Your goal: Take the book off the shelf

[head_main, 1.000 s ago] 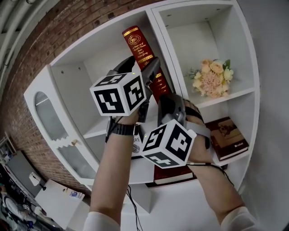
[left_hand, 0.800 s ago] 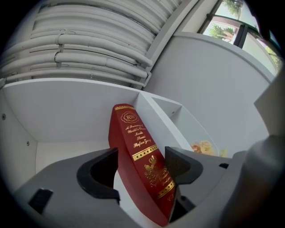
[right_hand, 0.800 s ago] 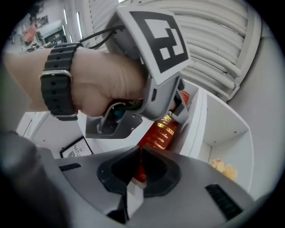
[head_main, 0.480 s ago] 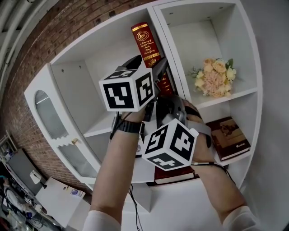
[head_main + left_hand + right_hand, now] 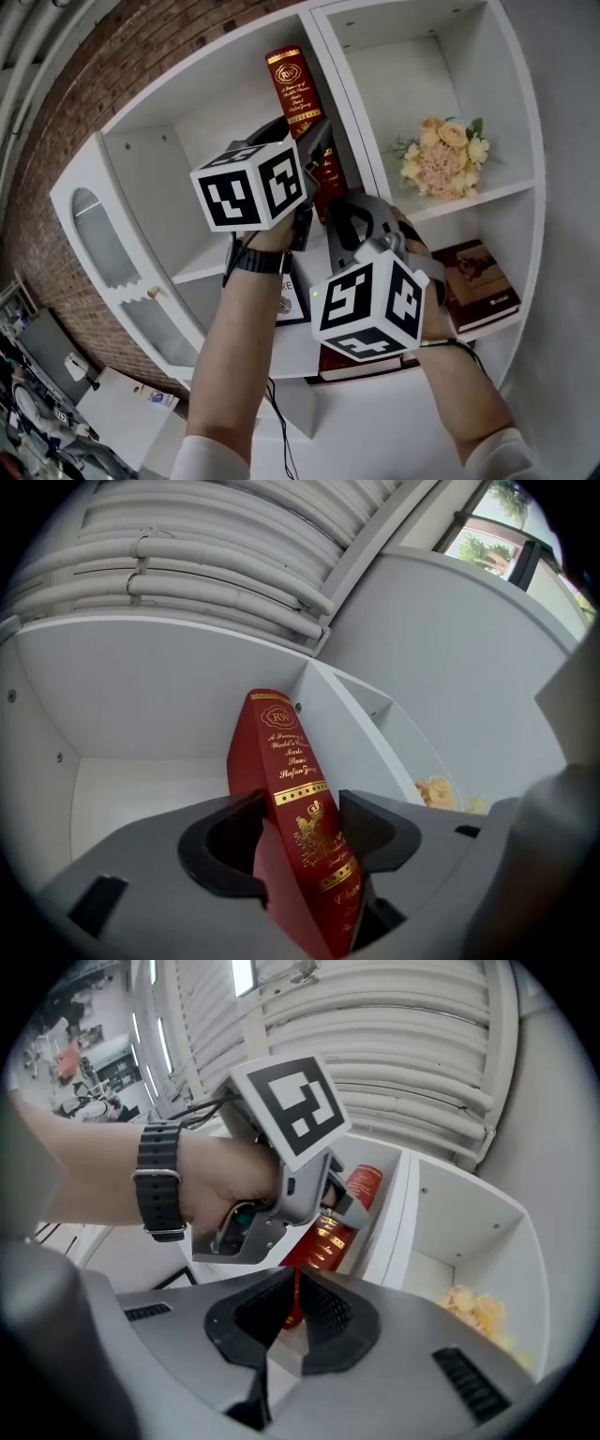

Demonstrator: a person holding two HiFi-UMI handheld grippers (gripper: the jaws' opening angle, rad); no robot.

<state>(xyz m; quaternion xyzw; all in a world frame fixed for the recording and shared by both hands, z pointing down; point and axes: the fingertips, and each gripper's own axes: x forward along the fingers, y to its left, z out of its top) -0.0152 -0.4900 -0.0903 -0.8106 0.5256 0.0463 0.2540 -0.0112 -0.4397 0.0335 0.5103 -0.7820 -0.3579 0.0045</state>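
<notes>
A tall red book (image 5: 295,84) with gold print leans against the divider in the upper left compartment of the white shelf (image 5: 178,150). My left gripper (image 5: 317,155) reaches up to it. In the left gripper view the red book (image 5: 281,752) stands between the jaws of the left gripper (image 5: 300,822). They have just been closing, and both pads lie against the book's sides. My right gripper (image 5: 345,214) hangs shut and empty just below and to the right. In its own view the right gripper (image 5: 293,1302) looks at the left gripper (image 5: 309,1185) and the book (image 5: 361,1185).
A bunch of pale flowers (image 5: 441,159) sits in the upper right compartment. A brown book (image 5: 478,286) lies flat on the shelf below it, and a dark red one (image 5: 361,364) lies under my hands. A small framed picture (image 5: 291,302) stands behind my left wrist. A brick wall is at the left.
My left gripper shifted a little right and then back left around the book. The right gripper's marker cube slid slightly right and rolled. The book still leans on the divider.
</notes>
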